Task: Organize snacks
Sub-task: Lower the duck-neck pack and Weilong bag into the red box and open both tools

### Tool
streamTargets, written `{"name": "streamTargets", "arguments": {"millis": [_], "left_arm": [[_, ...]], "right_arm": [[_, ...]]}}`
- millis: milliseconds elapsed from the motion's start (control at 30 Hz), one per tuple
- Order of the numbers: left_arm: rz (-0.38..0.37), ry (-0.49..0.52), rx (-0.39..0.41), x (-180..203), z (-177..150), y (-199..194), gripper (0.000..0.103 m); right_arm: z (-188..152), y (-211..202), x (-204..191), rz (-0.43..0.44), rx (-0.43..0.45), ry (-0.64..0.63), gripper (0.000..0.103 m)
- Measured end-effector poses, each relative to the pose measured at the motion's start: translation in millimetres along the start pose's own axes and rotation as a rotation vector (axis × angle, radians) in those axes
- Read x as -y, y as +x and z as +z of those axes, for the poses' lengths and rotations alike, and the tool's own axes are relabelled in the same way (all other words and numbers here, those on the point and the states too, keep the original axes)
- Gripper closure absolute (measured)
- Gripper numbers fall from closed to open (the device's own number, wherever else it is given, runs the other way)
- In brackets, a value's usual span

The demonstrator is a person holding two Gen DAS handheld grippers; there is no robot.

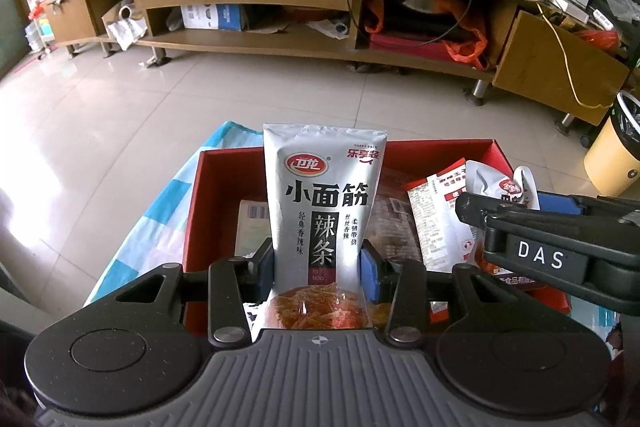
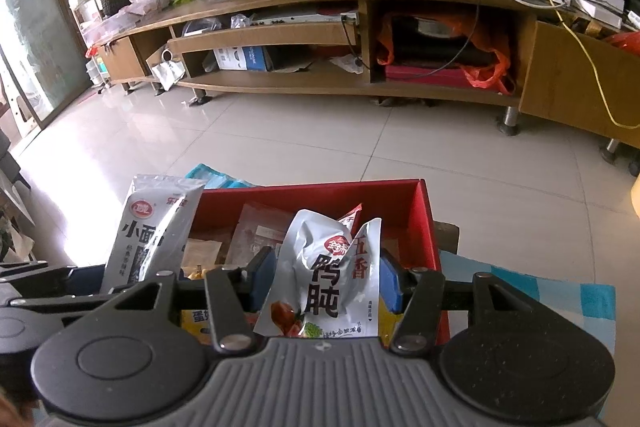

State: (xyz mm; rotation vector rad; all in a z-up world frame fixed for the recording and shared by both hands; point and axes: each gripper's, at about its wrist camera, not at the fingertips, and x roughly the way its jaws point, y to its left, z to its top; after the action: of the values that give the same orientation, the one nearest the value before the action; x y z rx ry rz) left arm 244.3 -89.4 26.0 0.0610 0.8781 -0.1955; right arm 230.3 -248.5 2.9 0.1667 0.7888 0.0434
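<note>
In the left wrist view my left gripper is shut on a tall silver spicy-strip packet, held upright with both blue pads against its sides. Under it lies an open red box with several snack packets inside. My right gripper reaches in from the right with a crumpled silver packet. In the right wrist view the right gripper is shut on that crumpled silver duck-gizzard packet above the red box. The spicy-strip packet stands to the left of it.
The box rests on a blue and white checked cloth. An orange and white packet leans inside the box. Beyond is pale tiled floor and a long wooden TV stand. A yellow bin stands at the right.
</note>
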Motion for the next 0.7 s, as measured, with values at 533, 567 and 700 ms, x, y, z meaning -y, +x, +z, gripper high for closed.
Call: {"name": "streamTargets", "arguments": {"millis": [533,567,700], "left_arm": [[0.008,-0.022,0.02,-5,1,-5,0.039],[0.007,-0.022,0.022,-6,1,-6,0.038],[-0.004,-0.027,0.032,-9,1,-12,0.035]], "right_arm": [[7,-3,-1,0.044,0.04,0.028,0.036],[7,-4,0,0.043,0.041,0.028,0.036],[8,-12,2,0.022,0.046,0.037,0.035]]}}
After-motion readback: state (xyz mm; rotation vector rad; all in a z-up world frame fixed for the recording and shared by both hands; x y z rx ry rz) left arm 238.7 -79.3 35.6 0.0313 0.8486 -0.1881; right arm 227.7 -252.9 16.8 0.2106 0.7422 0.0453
